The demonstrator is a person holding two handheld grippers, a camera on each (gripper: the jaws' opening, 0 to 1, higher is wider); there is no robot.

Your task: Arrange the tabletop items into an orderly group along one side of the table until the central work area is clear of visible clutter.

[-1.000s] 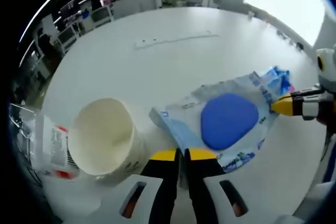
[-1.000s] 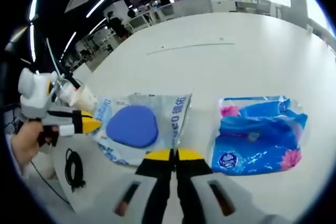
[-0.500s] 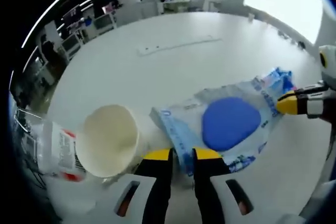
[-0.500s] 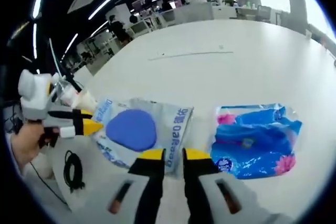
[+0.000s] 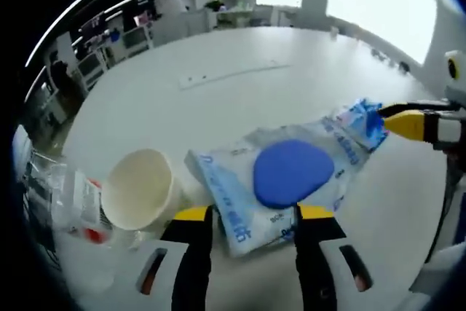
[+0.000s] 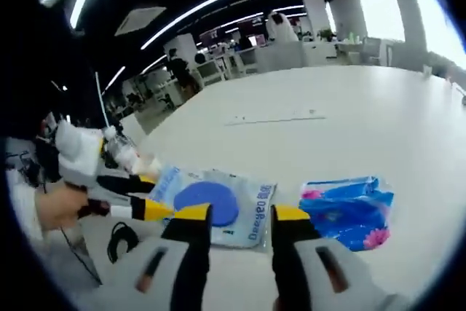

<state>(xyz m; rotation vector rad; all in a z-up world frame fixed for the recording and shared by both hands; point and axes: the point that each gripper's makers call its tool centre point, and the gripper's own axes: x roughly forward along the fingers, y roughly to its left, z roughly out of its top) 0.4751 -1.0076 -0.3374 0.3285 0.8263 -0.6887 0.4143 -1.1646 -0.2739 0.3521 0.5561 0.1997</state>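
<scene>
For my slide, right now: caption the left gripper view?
Open left tongs straddle a wipes pack beside a paper cup.

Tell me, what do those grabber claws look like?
Both the left gripper and right gripper have two black jaws with yellow tips, fixed to pale grey bodies. Each body has dark slots with a reddish mark inside.

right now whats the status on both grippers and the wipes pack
Left gripper open, jaws straddling the near edge of the wipes pack. Right gripper open, above the table. Paper cup beside the pack, blue tissue pack on its other side.
</scene>
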